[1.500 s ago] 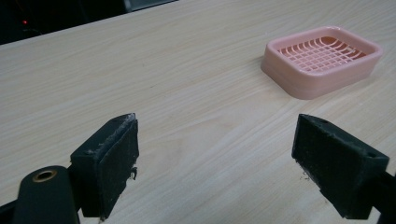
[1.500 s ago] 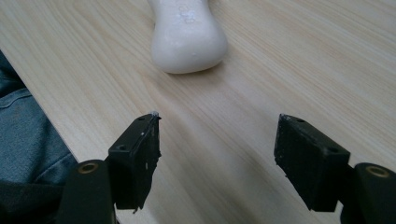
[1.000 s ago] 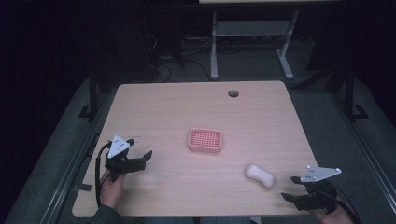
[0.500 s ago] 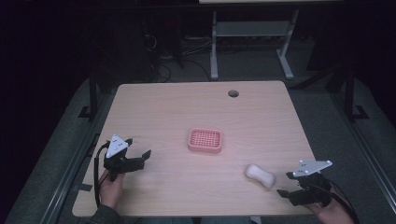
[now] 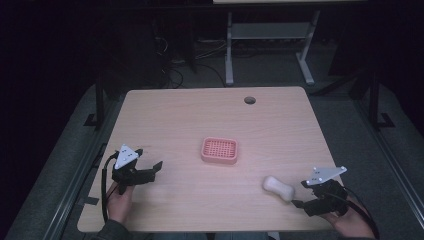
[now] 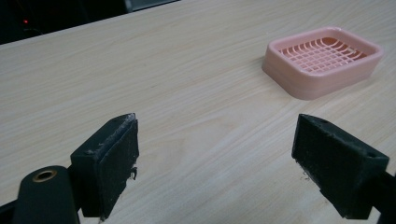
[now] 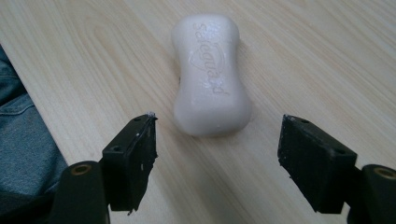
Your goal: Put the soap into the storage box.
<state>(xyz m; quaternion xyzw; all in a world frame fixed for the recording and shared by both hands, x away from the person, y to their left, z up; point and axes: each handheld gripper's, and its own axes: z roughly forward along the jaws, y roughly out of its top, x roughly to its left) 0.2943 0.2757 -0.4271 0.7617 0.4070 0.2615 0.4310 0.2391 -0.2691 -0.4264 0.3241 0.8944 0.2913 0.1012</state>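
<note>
A dim lab or test room set up for recording. A light wood-grain desk [image 5: 280, 130] with rounded corners and a cable hole [image 5: 249, 100] near its far edge stands on grey carpet [image 5: 75, 145], lit while the surroundings fall into darkness. Beyond the far edge, the white metal legs of a second table [image 5: 230, 50] rise beside loose cables [image 5: 175, 75] on the floor. Dark metal stands [image 5: 99, 100] flank the desk's left and right edges. The desk itself carries very little, like a staged work surface.
</note>
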